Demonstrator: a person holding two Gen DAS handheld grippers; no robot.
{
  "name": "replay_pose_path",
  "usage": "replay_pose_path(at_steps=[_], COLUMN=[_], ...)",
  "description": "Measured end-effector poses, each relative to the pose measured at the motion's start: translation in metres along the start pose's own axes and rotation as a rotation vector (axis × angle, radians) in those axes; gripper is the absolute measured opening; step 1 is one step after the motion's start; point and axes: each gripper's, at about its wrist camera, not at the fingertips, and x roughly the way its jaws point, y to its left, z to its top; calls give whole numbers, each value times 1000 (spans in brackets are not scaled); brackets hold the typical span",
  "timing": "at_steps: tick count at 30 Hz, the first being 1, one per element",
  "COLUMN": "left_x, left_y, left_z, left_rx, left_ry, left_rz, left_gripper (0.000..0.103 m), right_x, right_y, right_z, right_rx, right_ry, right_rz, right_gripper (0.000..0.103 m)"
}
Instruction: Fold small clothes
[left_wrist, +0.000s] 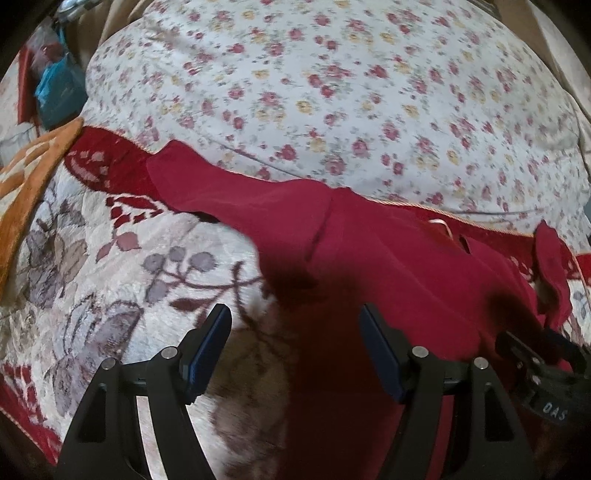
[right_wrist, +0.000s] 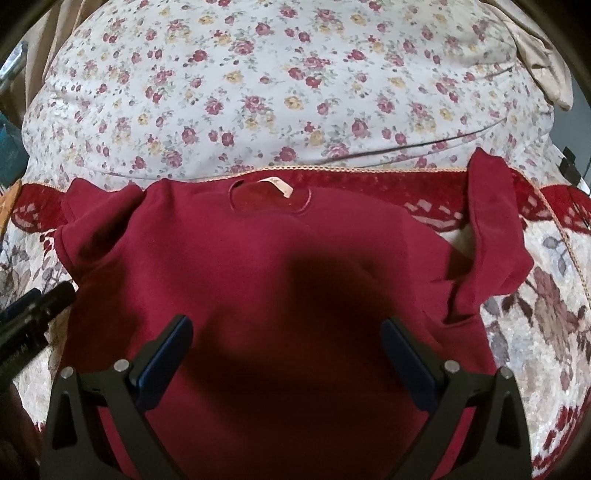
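A small dark red sweater (right_wrist: 258, 258) lies flat on a patterned rug (right_wrist: 546, 317), neck and label (right_wrist: 280, 188) at the far side, both sleeves spread outward. My right gripper (right_wrist: 286, 339) is open and empty, hovering over the sweater's body. My left gripper (left_wrist: 295, 332) is open and empty above the sweater's (left_wrist: 369, 251) left edge, near the left sleeve (left_wrist: 229, 192). The other gripper shows at the right edge of the left wrist view (left_wrist: 543, 365) and at the left edge of the right wrist view (right_wrist: 33, 314).
A floral quilt or cushion (right_wrist: 280, 85) lies beyond the rug's far edge. An orange mat (left_wrist: 33, 177) and a blue bag (left_wrist: 55, 88) sit at the far left. The rug (left_wrist: 110, 280) extends to the left and right of the sweater.
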Motion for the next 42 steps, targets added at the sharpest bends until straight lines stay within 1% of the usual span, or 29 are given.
replay_pose_path(at_steps=[5,9,12,15,16,17,20,22,24,25,26,27,28,29,30,31,32,33,34,37,40,42], left_x=[15,34,57,83,94,101,126,142,154,162,167,173,180,188,192,194,195,196,197,190,152,124], left_y=[37,80,118,146,156,164,188,199,204,206,207,207,207,206,206,206,207,210,214,222,213,199], left_z=[19,46,71,93,101,105,118,126,132,135,136,137,138,139,140,141,142,143,144,147,155,159], left_rx=[-51,-119,-192,-219,-232,-244,-327,-366,-385,-398,-406,-413,-412,-397,-385,-378,-386,-401,-423,-440,-404,-353], left_ry=[26,43,55,69,72,73,65,68,75,84,89,100,115,131,131,123,115,110,107,99,21,-17], left_rz=[24,54,114,193,199,191,155,165,170,156,146,130,119,130,139,131,100,75,35,-13,-131,-177], left_gripper=[51,51,51,51,51,51,46,45,43,42,37,29,27,22,16,13,4,0,0,0,0,0], right_x=[5,8,10,13,14,16,23,27,30,31,32,32,33,33,33,34,34,34,35,38,36,35], right_y=[6,8,9,11,11,13,16,18,21,22,23,24,25,25,25,25,25,24,24,22,20,17], right_z=[0,1,2,3,3,4,5,6,6,7,8,9,9,10,10,11,11,11,11,9,8,9], right_rx=[-18,-20,-16,-14,-15,-19,-24,-24,-29,-34,-39,-42,-42,-41,-38,-37,-35,-35,-34,-29,-18,-12], right_ry=[12,26,40,52,54,58,79,94,108,110,110,109,109,109,110,111,111,111,113,116,111,107], right_rz=[18,39,61,86,88,91,116,138,156,160,162,166,169,175,180,181,182,184,183,180,185,188], right_gripper=[103,103,103,103,103,103,103,103,103,103,103,103,103,103,103,103,103,103,103,103,103,103])
